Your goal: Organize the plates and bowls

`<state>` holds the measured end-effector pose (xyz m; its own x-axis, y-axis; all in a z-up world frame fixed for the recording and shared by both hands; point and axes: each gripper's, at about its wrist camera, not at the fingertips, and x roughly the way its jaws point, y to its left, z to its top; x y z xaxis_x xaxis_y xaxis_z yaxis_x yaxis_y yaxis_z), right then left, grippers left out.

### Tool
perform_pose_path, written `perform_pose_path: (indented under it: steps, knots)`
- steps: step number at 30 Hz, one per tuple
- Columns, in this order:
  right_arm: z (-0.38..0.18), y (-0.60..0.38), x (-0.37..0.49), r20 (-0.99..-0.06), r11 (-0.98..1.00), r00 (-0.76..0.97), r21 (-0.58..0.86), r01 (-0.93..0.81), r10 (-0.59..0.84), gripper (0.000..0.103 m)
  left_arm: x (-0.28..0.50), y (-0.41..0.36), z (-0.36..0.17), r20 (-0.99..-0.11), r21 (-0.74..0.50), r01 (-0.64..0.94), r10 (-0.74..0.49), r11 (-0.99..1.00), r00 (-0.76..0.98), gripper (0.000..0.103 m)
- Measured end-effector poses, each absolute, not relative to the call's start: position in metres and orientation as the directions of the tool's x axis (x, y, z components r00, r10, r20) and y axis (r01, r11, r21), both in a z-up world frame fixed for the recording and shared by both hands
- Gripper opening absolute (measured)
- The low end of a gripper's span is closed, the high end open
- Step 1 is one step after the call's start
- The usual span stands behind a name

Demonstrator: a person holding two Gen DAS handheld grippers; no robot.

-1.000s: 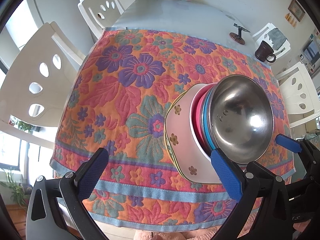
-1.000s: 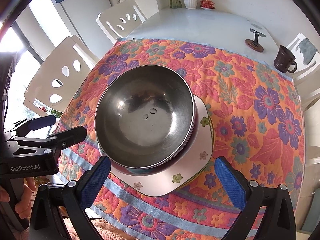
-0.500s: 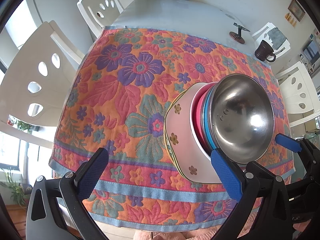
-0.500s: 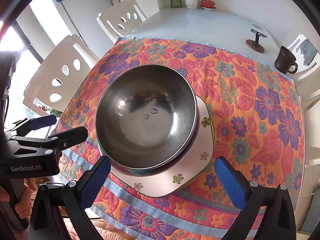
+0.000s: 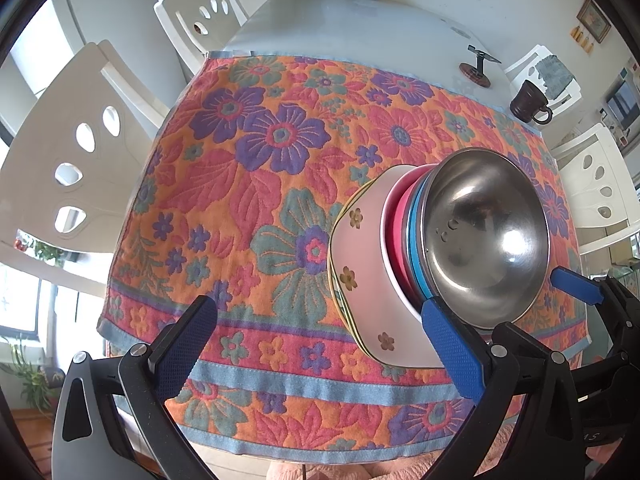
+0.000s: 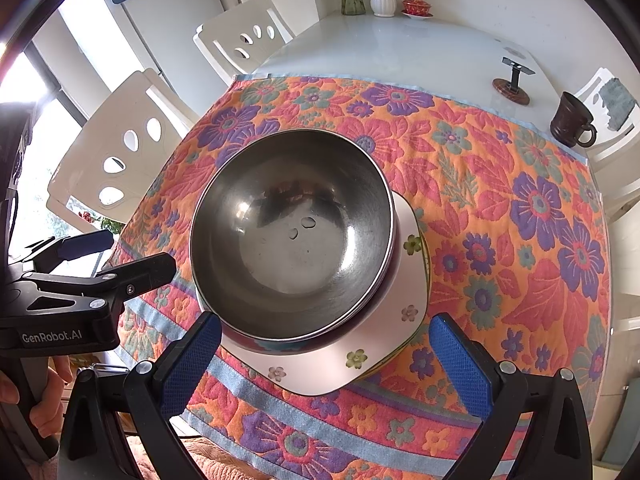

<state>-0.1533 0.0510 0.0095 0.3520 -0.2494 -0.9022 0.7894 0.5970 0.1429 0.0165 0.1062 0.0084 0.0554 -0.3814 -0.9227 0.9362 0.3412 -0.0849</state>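
Steel bowl (image 6: 292,236) tops the stack on the pink floral plate (image 6: 404,332), near the floral cloth's (image 6: 520,184) front hem. Our right gripper (image 6: 326,364) and left gripper (image 5: 320,350) both gape, empty — nudging the stack risks sliding it off.

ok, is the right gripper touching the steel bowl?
Cannot tell. In the right wrist view the right gripper is wide open and its left fingertip overlaps the steel bowl's rim, so neither contact nor gap shows plainly.

Left gripper (image 5: 320,344) and right gripper (image 6: 324,360) side by side, jaws wide apart, both empty
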Motion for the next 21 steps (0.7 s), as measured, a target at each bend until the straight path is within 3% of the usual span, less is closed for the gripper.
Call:
perform_pose_path:
  steps: [21]
  knots:
    - [0.0077,0.0469,-0.1502,-0.903,0.614,0.360,0.149,0.775,-0.236,0.103,0.0186,0.1055,0.0056,-0.924,-0.084,0.933,-0.378,0.351,0.059,0.102]
